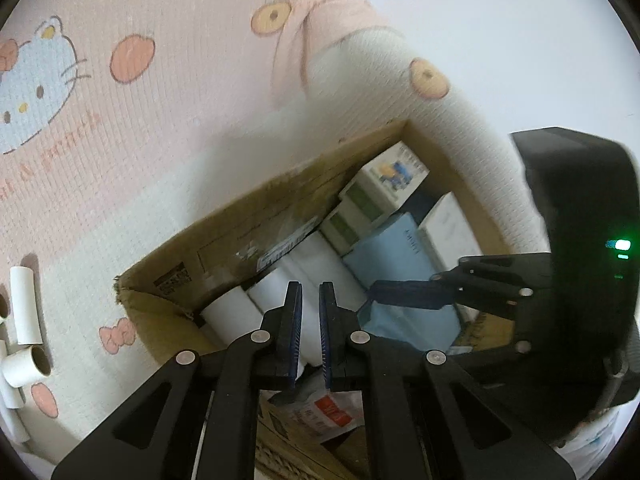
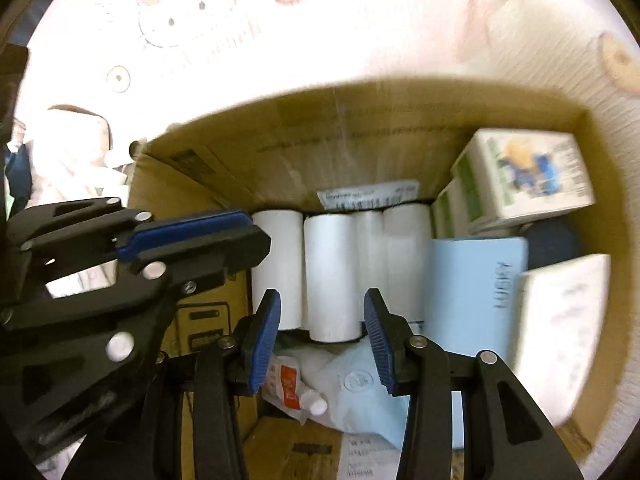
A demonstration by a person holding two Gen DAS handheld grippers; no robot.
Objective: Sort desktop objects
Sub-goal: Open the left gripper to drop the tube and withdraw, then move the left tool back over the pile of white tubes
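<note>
An open cardboard box (image 1: 248,216) (image 2: 360,120) sits on a cartoon-print mat. Inside lie several white rolls (image 1: 320,256) (image 2: 332,276), a light-blue box (image 1: 392,256) (image 2: 472,288), white boxes with green print (image 1: 360,204) (image 2: 524,172) and a plastic-wrapped tube (image 2: 296,388). My left gripper (image 1: 310,292) (image 2: 248,226) hangs over the rolls at the box's near-left side, shut, with nothing between its pads. My right gripper (image 2: 324,332) (image 1: 384,294) hovers above the rolls and the blue box, open and empty.
Several loose cardboard tubes (image 1: 26,308) lie on the mat (image 1: 120,140) left of the box. A cream cushion edge (image 1: 460,128) runs along the box's far right side. Crumpled cloth and bags (image 2: 72,152) lie at the left.
</note>
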